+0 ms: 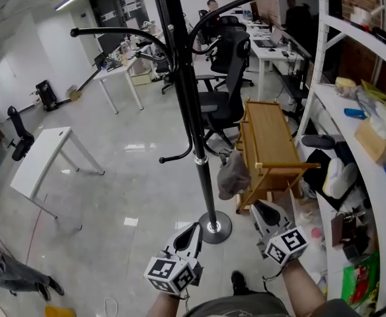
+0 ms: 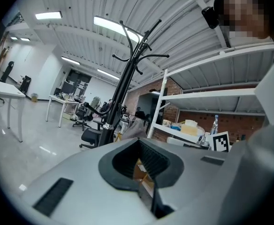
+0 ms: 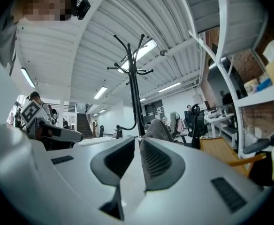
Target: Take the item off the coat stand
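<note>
A black coat stand point(image 1: 190, 111) rises in front of me from a round base point(image 1: 213, 227). A grey cap point(image 1: 232, 174) hangs from a low hook on the pole's right side. My left gripper point(image 1: 192, 232) is held low near the base, left of the pole, shut and empty. My right gripper point(image 1: 262, 211) is below and to the right of the cap, apart from it, also shut and empty. The left gripper view has the stand point(image 2: 123, 88) and the cap point(image 2: 134, 128) beyond the jaws point(image 2: 139, 144). In the right gripper view the cap point(image 3: 157, 129) sits just above the jaws point(image 3: 139, 144).
A wooden rack point(image 1: 269, 144) lies just behind the cap. White shelving point(image 1: 371, 197) with several loose items runs along the right. A black office chair point(image 1: 223, 78) stands behind the pole, and a white table point(image 1: 44, 157) at the left. Desks and people are at the back.
</note>
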The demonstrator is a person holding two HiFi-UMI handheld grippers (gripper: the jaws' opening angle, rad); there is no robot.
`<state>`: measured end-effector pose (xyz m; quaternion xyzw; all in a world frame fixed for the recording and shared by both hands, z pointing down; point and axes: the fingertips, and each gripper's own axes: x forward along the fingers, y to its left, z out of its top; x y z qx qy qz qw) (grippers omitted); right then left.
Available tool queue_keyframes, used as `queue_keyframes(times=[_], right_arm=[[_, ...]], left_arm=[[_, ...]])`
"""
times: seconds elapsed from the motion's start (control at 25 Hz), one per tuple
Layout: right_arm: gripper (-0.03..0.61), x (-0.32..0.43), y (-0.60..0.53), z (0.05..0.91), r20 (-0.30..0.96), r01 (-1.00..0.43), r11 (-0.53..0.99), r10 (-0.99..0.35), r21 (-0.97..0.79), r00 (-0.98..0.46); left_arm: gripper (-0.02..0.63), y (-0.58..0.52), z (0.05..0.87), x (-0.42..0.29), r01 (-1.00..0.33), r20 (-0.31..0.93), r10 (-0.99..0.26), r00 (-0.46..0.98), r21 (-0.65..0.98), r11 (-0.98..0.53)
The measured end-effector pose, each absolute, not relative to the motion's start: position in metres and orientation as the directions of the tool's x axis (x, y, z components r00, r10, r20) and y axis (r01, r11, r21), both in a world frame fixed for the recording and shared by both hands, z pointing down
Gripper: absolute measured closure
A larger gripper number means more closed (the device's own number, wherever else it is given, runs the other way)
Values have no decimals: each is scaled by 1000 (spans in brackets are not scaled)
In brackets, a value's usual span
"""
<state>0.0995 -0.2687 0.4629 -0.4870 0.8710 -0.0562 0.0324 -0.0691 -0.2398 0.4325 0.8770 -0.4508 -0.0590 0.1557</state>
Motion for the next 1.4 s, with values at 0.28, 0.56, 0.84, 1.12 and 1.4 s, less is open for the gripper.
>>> queue_keyframes(times=[0.28, 0.56, 0.84, 1.12, 1.4], right_arm=[[409, 106, -304, 469, 23, -842, 526, -846, -124, -532], [362, 108, -335, 469, 87, -824, 558, -820, -98, -566], [336, 103, -369, 481, 156, -794, 606, -780, -47, -606], [331, 91, -391, 479, 172, -763, 647, -752, 7, -636], [331, 88, -397, 477, 161, -758, 649, -756, 61, -634]], left_arm=[[606, -266, 430, -52, -785, 47, -817, 575, 314, -534], [606, -288, 435, -38, -796, 48, -827, 560, 308, -521], [606, -309, 434, -22, -809, 44, -841, 540, 303, -504], [606, -318, 443, -22, -828, 50, -866, 497, 327, -456], [606, -321, 444, -25, -841, 69, -875, 479, 323, -435]])
